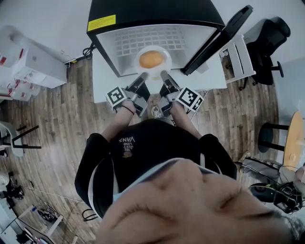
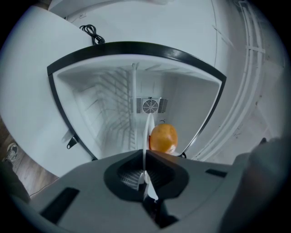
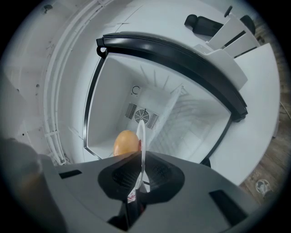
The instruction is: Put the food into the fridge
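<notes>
Both tools share one load. The left gripper [image 2: 144, 176] and right gripper [image 3: 138, 182] each have their jaws pressed onto the rim of the round white plate [image 1: 138, 61], on opposite sides, with the rim edge-on between the pads. A round orange-brown food item [image 1: 151, 59] sits loose at the plate's centre. The plate is at the mouth of the black mini fridge [image 1: 143, 12], which stands on a white table [image 1: 102, 81]. I can't tell whether the plate is touching the fridge floor yet.

Doing this step well, my read:
- Move both hands in together at matched speed. Any mismatch twists the plate in the pinch.
- Hold the plate flat, because the food is round and will roll.
- Enter centred, clear of the open black door [image 1: 224, 35] on the right.
- Go in below the white wire shelf [image 1: 143, 40], towards the round fan grille [image 2: 150, 106] on the back wall.
- Set the plate fully on the floor before letting go of either side.

Writing:
- Black shirt [image 1: 143, 152]: the print reads "VANS"; the smaller lines are too small to read.
- Marker cubes [image 1: 116, 96]: black-and-white patterns only, no text.
- Yellow label [image 1: 101, 22] on the fridge top: the text is illegible.
</notes>
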`<move>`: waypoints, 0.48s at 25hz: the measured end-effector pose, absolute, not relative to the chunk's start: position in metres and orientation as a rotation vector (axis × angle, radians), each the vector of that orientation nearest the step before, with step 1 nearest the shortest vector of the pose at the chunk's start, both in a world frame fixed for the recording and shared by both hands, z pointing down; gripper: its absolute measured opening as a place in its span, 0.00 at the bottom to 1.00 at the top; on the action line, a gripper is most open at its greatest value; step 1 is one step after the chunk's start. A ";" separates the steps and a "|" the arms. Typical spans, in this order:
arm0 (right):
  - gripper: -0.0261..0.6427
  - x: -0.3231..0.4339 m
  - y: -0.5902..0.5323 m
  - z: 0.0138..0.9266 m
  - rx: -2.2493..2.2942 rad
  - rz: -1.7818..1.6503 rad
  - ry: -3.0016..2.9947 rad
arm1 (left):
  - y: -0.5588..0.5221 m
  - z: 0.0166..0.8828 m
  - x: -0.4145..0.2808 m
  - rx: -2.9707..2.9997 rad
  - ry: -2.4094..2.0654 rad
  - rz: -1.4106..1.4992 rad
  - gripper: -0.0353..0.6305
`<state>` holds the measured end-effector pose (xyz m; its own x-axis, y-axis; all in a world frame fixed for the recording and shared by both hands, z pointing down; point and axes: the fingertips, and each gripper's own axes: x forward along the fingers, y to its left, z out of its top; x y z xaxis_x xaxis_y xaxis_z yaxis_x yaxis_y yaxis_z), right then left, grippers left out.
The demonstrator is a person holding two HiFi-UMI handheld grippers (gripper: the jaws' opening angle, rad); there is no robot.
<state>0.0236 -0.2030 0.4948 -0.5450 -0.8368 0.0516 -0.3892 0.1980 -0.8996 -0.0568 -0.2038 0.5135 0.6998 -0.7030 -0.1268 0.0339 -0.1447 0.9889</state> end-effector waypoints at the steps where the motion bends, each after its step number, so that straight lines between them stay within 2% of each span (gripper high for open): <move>1: 0.07 0.025 -0.207 0.496 -1.139 -1.316 2.025 | -0.208 0.514 -0.055 1.600 -0.561 -0.701 0.09; 12: 0.07 0.047 -0.260 0.509 -1.119 -1.364 2.025 | -0.258 0.526 -0.034 1.572 -0.605 -0.697 0.09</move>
<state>0.0473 -0.2603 0.5086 -0.5682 -0.8199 0.0701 -0.3727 0.1805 -0.9102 -0.0338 -0.2584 0.5261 0.6794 -0.7282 -0.0903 0.0127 -0.1115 0.9937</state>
